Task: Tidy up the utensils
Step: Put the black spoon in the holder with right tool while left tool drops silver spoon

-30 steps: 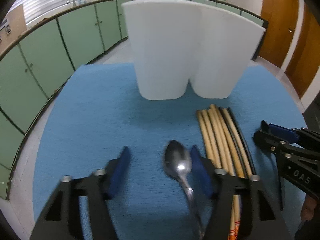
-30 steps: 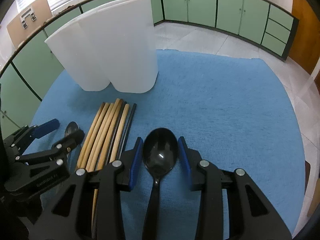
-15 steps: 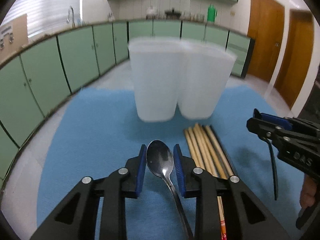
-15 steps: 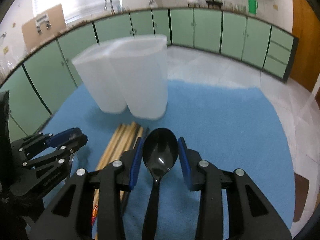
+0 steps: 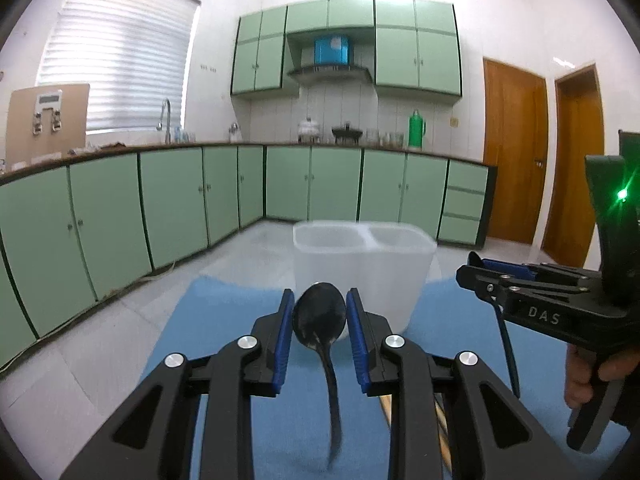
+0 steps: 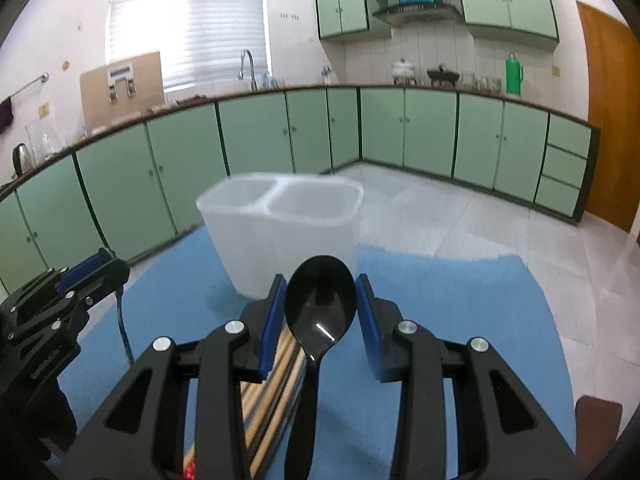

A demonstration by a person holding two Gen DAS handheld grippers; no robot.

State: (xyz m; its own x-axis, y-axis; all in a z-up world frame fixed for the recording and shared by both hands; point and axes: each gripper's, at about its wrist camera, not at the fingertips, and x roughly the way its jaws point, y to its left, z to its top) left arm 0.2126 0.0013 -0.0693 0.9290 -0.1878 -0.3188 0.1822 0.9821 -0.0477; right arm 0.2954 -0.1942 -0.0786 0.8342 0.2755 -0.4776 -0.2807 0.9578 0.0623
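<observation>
Blue mat (image 5: 224,320) underlying both tools: I am carrying one spoon per hand. Left gripper (image 5: 318,330) is clamping the metal spoon (image 5: 319,316); right gripper (image 6: 320,316) is clamping the black spoon (image 6: 320,304). White two-compartment holder (image 6: 280,236) at twelve o'clock; next, tipping each over a compartment.

Black spoon (image 6: 320,300) in right hand-held gripper (image 6: 320,312) — white holder (image 6: 280,232) beyond

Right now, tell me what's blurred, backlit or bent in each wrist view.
Left wrist view: the metal spoon in the left tongs looks dark, backlit against the white holder, whose rim is softly blurred; the cabinet line bows from the fisheye. Right wrist view: the holder is smeared, the black spoon carries a small glare streak, and the window blind is blown out.
</observation>
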